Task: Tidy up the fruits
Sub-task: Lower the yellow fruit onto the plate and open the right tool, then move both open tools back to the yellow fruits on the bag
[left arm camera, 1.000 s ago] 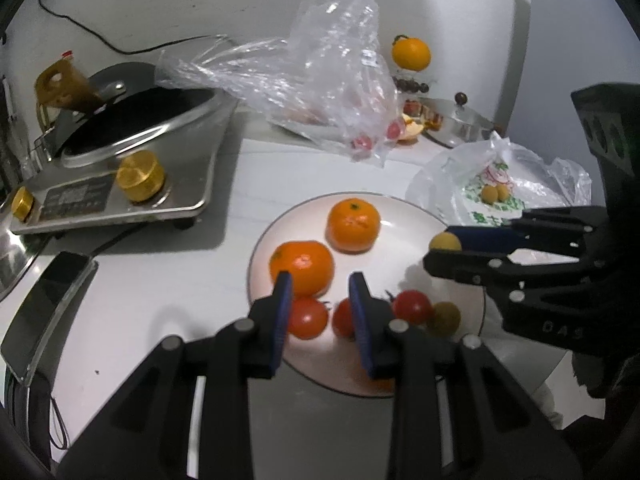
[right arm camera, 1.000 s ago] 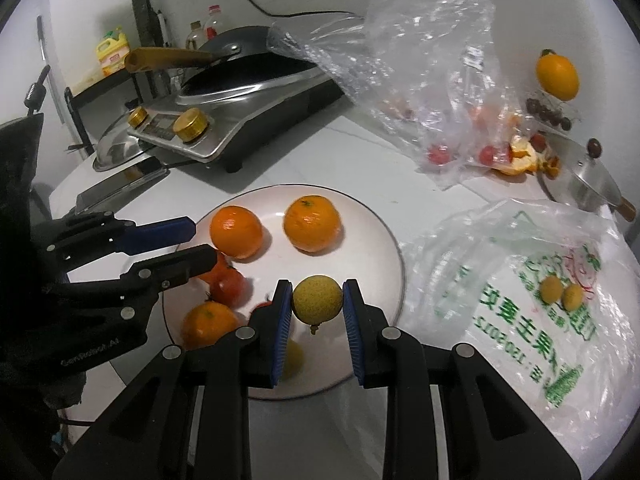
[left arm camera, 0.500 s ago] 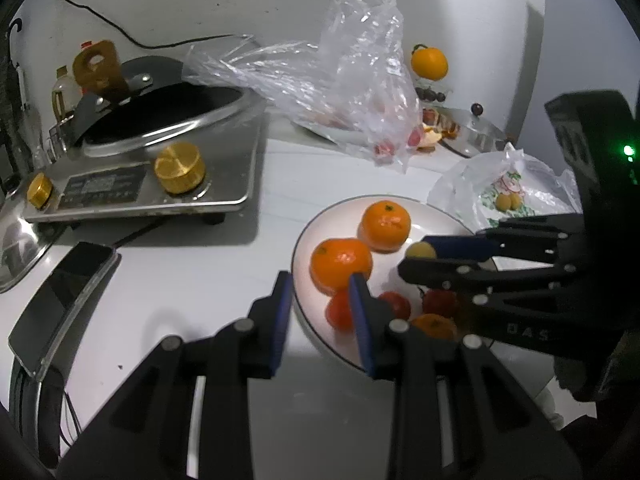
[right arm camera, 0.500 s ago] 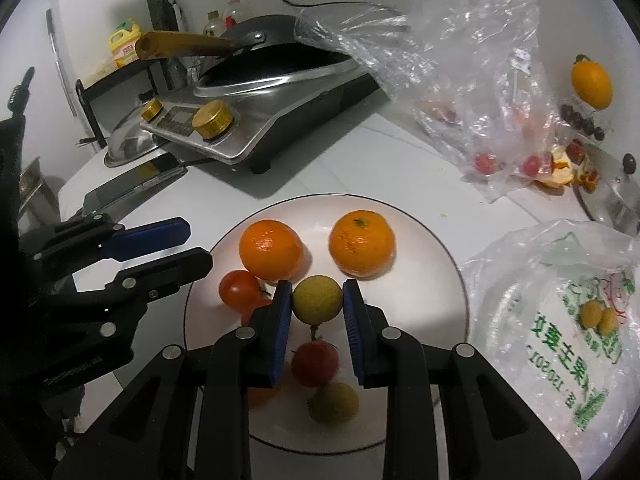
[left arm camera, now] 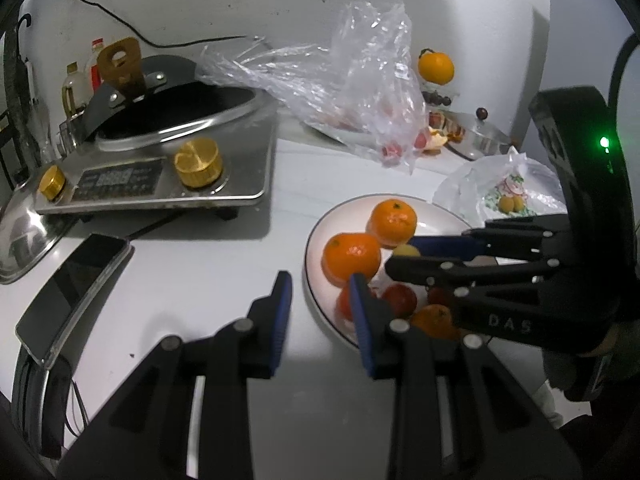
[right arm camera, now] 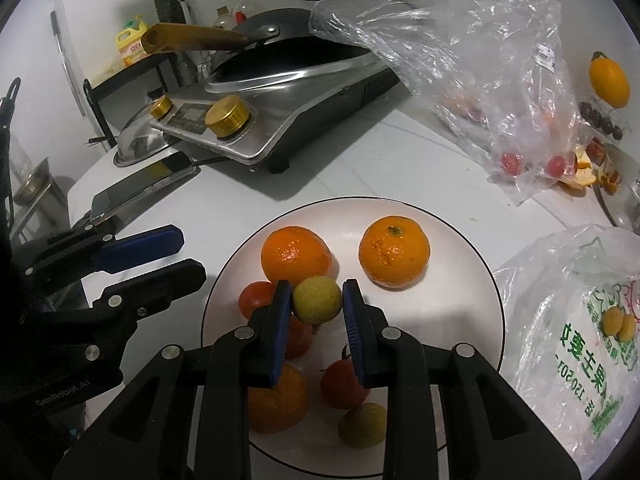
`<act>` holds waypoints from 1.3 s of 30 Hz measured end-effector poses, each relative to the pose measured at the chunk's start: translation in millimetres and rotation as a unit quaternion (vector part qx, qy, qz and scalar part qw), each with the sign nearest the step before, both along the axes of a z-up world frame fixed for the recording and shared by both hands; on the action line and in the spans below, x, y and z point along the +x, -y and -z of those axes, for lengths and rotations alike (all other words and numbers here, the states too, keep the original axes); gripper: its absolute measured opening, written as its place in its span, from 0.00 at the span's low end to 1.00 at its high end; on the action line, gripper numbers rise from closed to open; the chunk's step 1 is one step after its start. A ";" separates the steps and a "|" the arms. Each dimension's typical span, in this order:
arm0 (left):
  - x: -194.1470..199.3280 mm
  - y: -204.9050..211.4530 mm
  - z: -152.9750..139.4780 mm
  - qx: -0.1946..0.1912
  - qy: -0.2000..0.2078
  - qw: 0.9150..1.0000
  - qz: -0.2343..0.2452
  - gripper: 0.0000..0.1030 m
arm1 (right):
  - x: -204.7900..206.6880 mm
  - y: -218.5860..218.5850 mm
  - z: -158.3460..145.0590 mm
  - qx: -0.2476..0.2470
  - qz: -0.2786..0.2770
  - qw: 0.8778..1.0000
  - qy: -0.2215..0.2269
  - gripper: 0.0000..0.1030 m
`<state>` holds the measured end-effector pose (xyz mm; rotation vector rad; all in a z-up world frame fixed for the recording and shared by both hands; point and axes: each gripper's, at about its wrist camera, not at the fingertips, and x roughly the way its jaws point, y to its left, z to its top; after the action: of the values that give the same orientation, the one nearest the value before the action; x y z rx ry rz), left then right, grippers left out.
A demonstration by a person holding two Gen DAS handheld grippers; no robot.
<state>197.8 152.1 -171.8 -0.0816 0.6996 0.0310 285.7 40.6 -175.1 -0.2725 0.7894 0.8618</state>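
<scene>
The right gripper (right arm camera: 316,306), clamped on a small yellow fruit (right arm camera: 317,299), has carried it from the plate's (right arm camera: 460,240) near edge to above its middle. The left gripper (left arm camera: 320,300), nearly closed and empty, has slid off the plate's left side, so the drop looks close.

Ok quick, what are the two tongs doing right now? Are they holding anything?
Left tongs: closed, holding nothing, beside the plate.
Right tongs: closed on a small yellow-green fruit, above the plate.

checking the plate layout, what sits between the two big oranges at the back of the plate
Nothing: bare plate shows between the left orange and right orange, seen in the right wrist view.
</scene>
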 end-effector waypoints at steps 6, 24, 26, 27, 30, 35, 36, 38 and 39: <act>-3.0 6.1 -3.6 0.004 0.004 1.000 0.003 0.34 | -3.2 6.3 -4.0 0.003 0.005 1.000 0.002 0.28; -9.3 41.9 -21.6 0.014 0.020 0.999 0.025 0.36 | -15.1 51.9 -20.8 0.019 0.030 0.999 0.021 0.28; -10.1 47.1 -23.2 0.015 0.021 0.999 0.027 0.38 | -17.3 58.3 -22.6 0.021 0.032 0.999 0.023 0.28; -10.6 50.0 -24.0 0.015 0.022 0.999 0.029 0.44 | -18.4 61.0 -23.5 0.022 0.033 0.999 0.024 0.28; -12.5 59.2 -25.7 0.013 0.026 0.999 0.035 0.50 | -21.4 70.5 -26.2 0.026 0.037 0.999 0.028 0.28; -12.8 78.8 -26.7 0.017 0.024 0.998 0.046 0.50 | -25.8 88.1 -26.9 0.029 0.045 0.998 0.030 0.28; -13.4 81.8 -27.0 0.018 0.024 0.998 0.048 0.50 | -26.1 92.1 -26.6 0.029 0.047 0.998 0.030 0.28; -13.4 89.2 -28.8 0.020 0.025 0.998 0.052 0.50 | -26.7 100.9 -26.3 0.031 0.052 0.998 0.030 0.28; -13.4 92.0 -29.3 0.021 0.025 0.998 0.054 0.50 | -26.9 105.0 -26.5 0.032 0.055 0.998 0.030 0.28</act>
<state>184.4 60.1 -142.5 -0.0050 0.6519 -0.0596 258.9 -64.4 -148.6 -0.1956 0.7134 0.7705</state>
